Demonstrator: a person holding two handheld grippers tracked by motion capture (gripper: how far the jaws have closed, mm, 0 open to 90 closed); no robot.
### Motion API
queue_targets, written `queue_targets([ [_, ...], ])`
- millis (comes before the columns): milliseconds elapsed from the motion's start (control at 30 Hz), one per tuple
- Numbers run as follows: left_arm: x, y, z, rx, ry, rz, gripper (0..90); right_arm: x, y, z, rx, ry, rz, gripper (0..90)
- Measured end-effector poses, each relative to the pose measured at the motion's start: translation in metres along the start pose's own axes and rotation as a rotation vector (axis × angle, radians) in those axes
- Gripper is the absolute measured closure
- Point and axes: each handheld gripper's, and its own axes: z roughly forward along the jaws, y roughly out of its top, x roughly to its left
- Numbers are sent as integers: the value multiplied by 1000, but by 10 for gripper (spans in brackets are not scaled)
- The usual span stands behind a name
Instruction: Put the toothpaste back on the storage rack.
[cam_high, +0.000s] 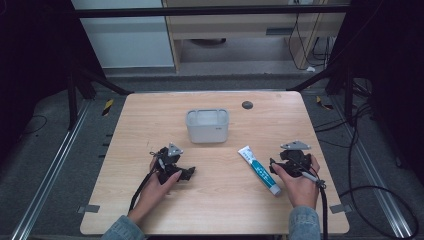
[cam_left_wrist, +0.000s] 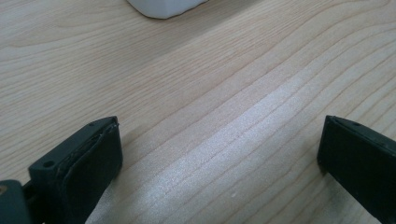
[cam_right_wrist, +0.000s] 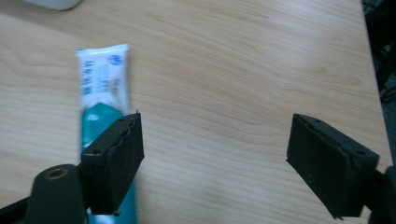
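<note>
Right gripper (cam_right_wrist: 215, 154) is sitting low over the table (cam_high: 220, 200), jaws wide apart, nothing held. Toothpaste tube (cam_right_wrist: 100, 88) is lying flat just beside its left jaw, near the grey bin (cam_high: 207, 125). Left gripper (cam_left_wrist: 219, 158) is also gaping, over bare wood.

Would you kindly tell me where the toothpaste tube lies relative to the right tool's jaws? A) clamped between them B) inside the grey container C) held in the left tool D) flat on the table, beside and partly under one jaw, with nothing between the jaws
D: in the right gripper view the toothpaste tube lies flat on the table, passing beneath one jaw of the open right tool, with bare wood between the jaws.
</note>
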Motion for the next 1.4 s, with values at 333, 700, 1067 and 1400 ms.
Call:
queue_targets([
  [333, 0, 1, 1, 0, 3, -4, 0, 32, 23, 9, 131, 85, -91, 248],
  [700, 1, 0, 0, 1, -2, 1, 0, 37, 41, 13, 191, 104, -77, 221],
  [1067, 1, 1, 0, 1, -3, 2, 0, 41, 50, 20, 246, 103, -107, 315],
  [1400, 1, 1, 1, 1, -3, 2, 0, 35, 52, 28, 305, 111, -120, 553],
])
